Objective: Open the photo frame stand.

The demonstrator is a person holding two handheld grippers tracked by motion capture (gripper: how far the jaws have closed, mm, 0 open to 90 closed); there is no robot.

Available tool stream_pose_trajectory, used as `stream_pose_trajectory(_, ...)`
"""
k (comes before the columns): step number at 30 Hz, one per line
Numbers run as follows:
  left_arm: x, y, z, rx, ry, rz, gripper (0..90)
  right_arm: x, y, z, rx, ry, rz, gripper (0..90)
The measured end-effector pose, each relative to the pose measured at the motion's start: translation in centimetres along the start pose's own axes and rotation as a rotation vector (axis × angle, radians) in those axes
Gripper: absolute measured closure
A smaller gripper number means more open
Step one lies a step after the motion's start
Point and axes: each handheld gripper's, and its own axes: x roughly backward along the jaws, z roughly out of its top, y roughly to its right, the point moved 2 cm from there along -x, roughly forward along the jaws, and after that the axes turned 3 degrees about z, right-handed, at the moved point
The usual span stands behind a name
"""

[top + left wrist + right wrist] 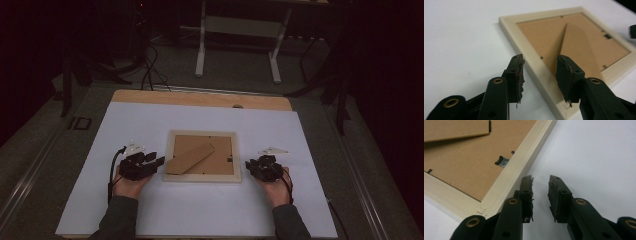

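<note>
White sheet (150, 210) covers wooden table (200, 98); dim room.

The frame (202, 156) lies flat mid-counter, its stand (190, 157) lying across the back. The white counter (200, 210) is bare in front, behind and out to both sides. The left gripper (159, 161) hangs over the frame's left rail, the right gripper (248, 164) just beside its right rail; both block side access.
</note>
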Motion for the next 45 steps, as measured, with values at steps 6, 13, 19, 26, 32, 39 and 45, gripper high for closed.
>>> stream_pose_trajectory(6, -0.3, 0.4, 1.1, -0.010, -0.015, -0.080, 50.9, 0.7, 0.1, 0.1, -0.011, 0.015, 0.023, 71.3)
stream_pose_trajectory(13, -1.8, 1.5, 2.6, -0.043, -0.094, -0.147, 42.2, 1.0, 0.1, 0.2, -0.017, 0.028, 0.033, 69.1)
stream_pose_trajectory(19, -3.0, 1.9, 3.3, -0.056, -0.124, -0.180, 37.5, 1.2, 0.3, 0.1, -0.027, 0.032, 0.036, 67.2)
stream_pose_trajectory(26, -4.7, 2.0, 3.6, -0.060, -0.155, -0.218, 33.9, 1.1, 0.4, -0.1, -0.031, 0.029, 0.042, 66.3)
stream_pose_trajectory(32, -6.0, 2.3, 3.3, -0.068, -0.183, -0.221, 29.7, 0.9, 0.2, -0.1, -0.030, 0.026, 0.047, 64.8)
stream_pose_trajectory(39, -7.2, 3.1, 3.2, -0.130, -0.249, -0.184, 19.3, 0.9, 0.2, -0.1, -0.031, 0.027, 0.043, 62.3)
stream_pose_trajectory(45, -7.7, 3.7, 2.9, -0.150, -0.286, -0.186, 17.5, 0.7, 0.1, -0.1, -0.025, 0.021, 0.046, 61.2)
